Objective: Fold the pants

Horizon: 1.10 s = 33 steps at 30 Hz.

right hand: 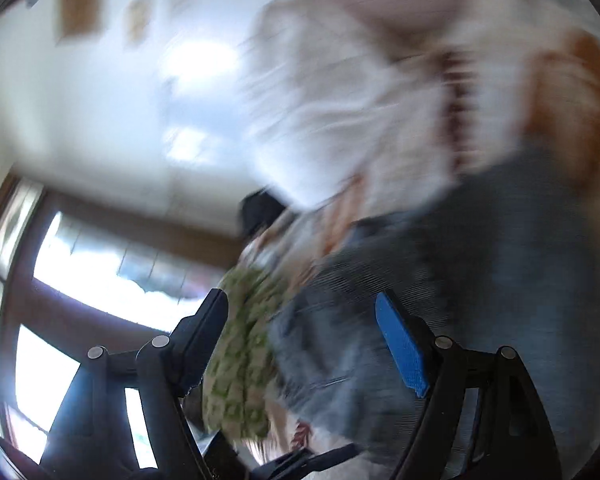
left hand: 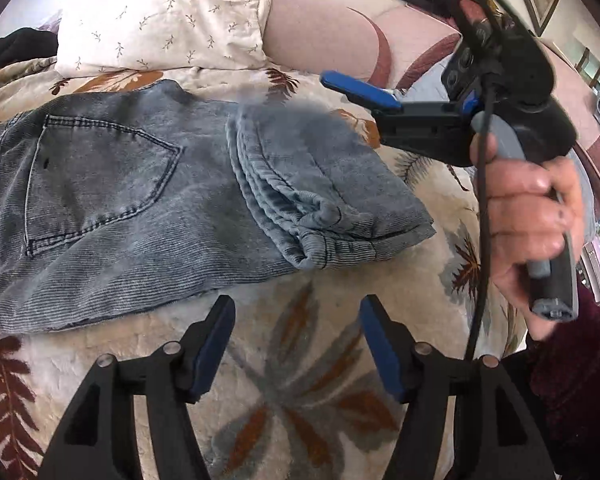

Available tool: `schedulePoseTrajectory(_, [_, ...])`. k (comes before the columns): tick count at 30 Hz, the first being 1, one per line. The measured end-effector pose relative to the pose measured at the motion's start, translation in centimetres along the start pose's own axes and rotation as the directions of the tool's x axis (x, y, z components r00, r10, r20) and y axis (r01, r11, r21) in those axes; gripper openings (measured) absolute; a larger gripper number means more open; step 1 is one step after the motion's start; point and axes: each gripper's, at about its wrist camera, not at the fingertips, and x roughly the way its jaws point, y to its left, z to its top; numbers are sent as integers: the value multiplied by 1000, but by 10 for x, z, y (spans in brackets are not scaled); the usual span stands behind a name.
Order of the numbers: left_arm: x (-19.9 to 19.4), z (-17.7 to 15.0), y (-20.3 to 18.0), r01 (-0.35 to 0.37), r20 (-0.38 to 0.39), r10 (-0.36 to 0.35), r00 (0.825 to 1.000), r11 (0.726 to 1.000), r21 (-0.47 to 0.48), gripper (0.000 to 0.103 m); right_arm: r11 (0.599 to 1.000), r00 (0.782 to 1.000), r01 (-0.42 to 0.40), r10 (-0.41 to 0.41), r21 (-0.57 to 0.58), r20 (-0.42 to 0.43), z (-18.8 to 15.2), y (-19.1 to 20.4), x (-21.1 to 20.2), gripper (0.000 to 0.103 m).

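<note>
Nearest, the left gripper [left hand: 296, 344] hovers with its jaws spread and nothing between them, over a cream bedspread [left hand: 300, 400] printed with rust and grey leaves. Just beyond lie the folded grey-blue pants [left hand: 148, 200], back pocket up, the hems doubled over toward the bed's right side. Past them on the right, a hand [left hand: 528, 232] grips the right gripper [left hand: 336, 28], jaws wide apart and empty, above the pants. At the far edge rests a cream pillow [left hand: 160, 12]. The right wrist view is blurred.
</note>
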Motion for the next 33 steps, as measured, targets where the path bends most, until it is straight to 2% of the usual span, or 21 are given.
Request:
schedulePoseTrajectory(3, [0,7,7,-3,12,4,1000,999,-36,67,1000,999,18,-19,-23,-38,-5,5,6,77])
schedulePoseTrajectory(5, [2,14,13,3,16,-2,1000,997,-76,67,998,998,54,-53,31,-25,-3,-4,-3,77])
schedulePoseTrajectory(8, [6,32,19,6,6,-5,1000,992,-126,69,978,987,161,-161,134,-7,0,-20,-22,79])
schedulePoseTrajectory(12, [11,63,21,1,-6,-2,1000,986,-169,73,956,977,189,-205,226,50,2,-40,-59,79])
schedulePoseTrajectory(14, [10,71,17,5,-56,-14,998,987,-163,80,952,973,196,-219,234,75,6,-43,-74,79])
schedulePoseTrajectory(17, [6,66,20,8,-117,-34,993,977,-211,80,949,969,209,-234,235,80,10,-43,-87,79])
schedulePoseTrajectory(21, [-10,41,19,43,-177,-94,980,960,-276,81,940,968,236,-250,246,28,7,-46,-88,79])
schedulePoseTrajectory(24, [-20,49,15,-16,-139,-17,990,971,-237,81,937,976,215,-215,275,-29,0,-52,-84,79])
schedulePoseTrajectory(27, [-18,80,21,-53,-55,40,998,968,-246,82,906,991,129,-108,403,-74,-16,-71,-84,79])
schedulePoseTrajectory(29, [-3,103,27,-89,-21,87,996,965,-245,84,905,984,173,-140,388,-114,-26,-72,-79,78])
schedulePoseTrajectory(32, [31,123,35,-137,-45,130,991,959,-248,84,904,950,299,-253,305,-183,-32,-77,-67,75])
schedulePoseTrajectory(33, [42,127,36,-149,-58,138,989,957,-248,84,900,948,305,-253,312,-195,-33,-81,-66,72])
